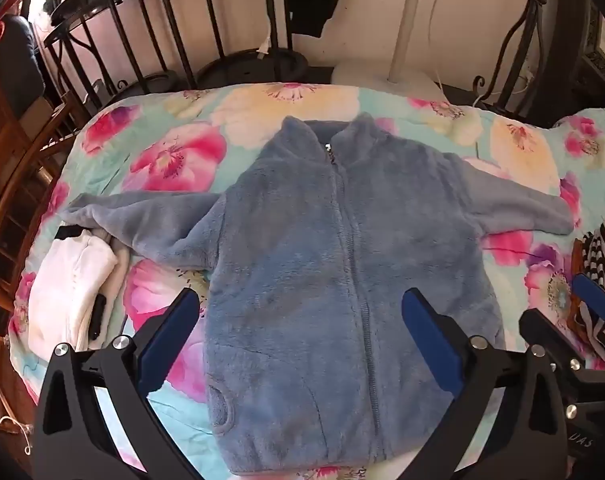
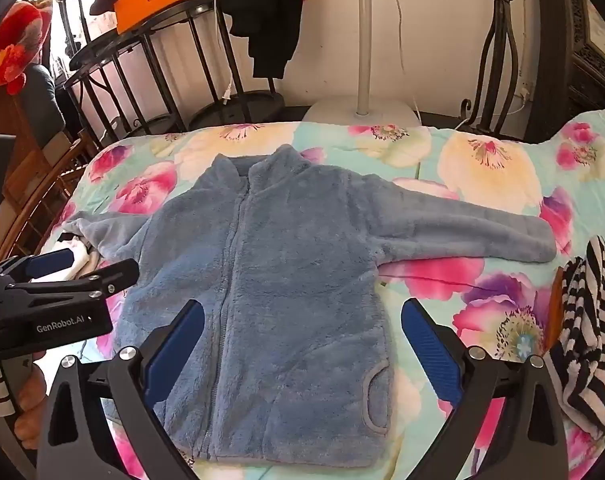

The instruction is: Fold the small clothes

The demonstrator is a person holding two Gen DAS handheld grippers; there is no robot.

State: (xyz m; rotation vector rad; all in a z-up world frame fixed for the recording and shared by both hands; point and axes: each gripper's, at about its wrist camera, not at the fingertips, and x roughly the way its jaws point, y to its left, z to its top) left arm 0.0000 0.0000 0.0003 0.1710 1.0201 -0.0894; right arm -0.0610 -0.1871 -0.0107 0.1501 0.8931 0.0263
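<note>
A blue fleece zip jacket (image 1: 334, 264) lies flat, front up and zipped, in the middle of the floral bedspread (image 1: 150, 148), both sleeves spread outward. The left gripper (image 1: 302, 320) hovers above the jacket's hem with its fingers spread wide, holding nothing. The right gripper (image 2: 302, 324) hangs likewise over the jacket, fingers apart and empty. Left of the jacket lies a white garment (image 1: 74, 280); right of it, a black-and-white striped garment (image 2: 590, 332).
</note>
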